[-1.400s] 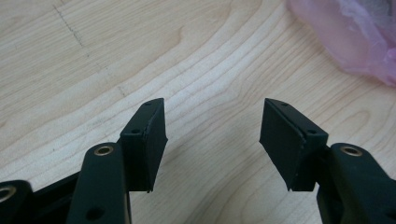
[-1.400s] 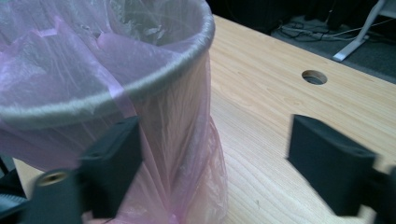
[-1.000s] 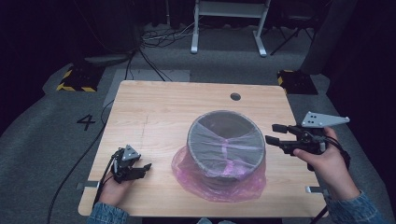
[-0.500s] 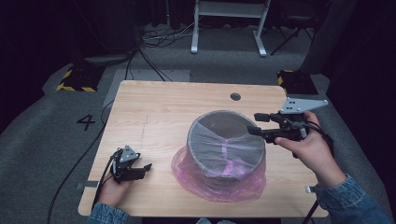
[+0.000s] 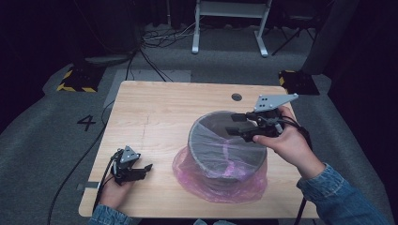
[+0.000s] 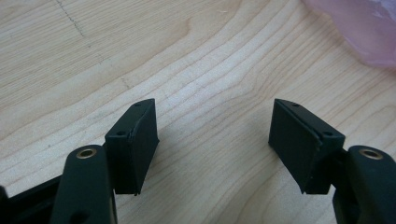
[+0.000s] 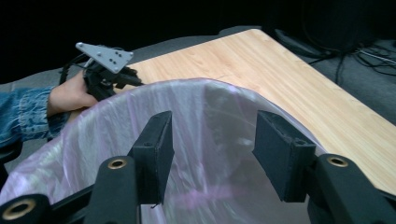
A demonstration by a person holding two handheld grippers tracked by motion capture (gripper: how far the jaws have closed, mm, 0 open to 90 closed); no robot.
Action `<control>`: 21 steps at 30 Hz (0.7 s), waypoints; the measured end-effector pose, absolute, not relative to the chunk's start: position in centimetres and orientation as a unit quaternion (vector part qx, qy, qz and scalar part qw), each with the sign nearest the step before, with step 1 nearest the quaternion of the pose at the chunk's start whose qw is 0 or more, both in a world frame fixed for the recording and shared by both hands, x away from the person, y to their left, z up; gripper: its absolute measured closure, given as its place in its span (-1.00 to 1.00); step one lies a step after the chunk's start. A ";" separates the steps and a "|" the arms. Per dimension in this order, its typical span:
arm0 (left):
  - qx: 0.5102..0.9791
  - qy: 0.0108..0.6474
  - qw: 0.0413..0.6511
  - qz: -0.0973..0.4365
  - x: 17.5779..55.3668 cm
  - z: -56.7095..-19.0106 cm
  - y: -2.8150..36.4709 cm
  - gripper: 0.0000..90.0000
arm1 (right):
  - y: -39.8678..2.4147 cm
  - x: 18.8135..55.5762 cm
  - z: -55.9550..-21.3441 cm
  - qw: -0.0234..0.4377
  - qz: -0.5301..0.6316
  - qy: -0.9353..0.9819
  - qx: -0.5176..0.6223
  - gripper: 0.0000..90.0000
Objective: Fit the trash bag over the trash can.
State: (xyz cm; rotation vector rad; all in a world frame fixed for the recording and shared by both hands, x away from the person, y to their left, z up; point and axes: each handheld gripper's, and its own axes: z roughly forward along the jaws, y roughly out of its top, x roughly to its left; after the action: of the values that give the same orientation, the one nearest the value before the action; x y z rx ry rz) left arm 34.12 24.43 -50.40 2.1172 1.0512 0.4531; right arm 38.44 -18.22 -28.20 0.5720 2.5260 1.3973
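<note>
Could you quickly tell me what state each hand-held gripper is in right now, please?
Left hand-held gripper: open, holding nothing, over the table.
Right hand-held gripper: open, holding nothing, over the bag-lined bin.

— What's at the bottom of the frame?
— The left gripper [image 6: 215,149], its two black jaws rising from the lower corners. They have just been opening, and between them lies nothing but bare wood.
— And beneath them?
— The table [image 6: 196,70], light wood with wavy grain.
— Anything else?
— A pink plastic bag [image 6: 359,32] in the upper right corner, well apart from the jaws.
</note>
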 end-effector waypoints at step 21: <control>0.821 0.408 0.358 0.177 34.2 -50.4 24.4 -0.28 | -12.3 38.7 -30.3 0.054 0.402 0.909 0.098 -0.03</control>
State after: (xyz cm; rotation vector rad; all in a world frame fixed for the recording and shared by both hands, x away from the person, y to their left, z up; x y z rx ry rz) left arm 34.15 24.43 -50.38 2.1180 1.0534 0.4569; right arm 38.72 -12.25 -30.27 0.2973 2.7596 1.2220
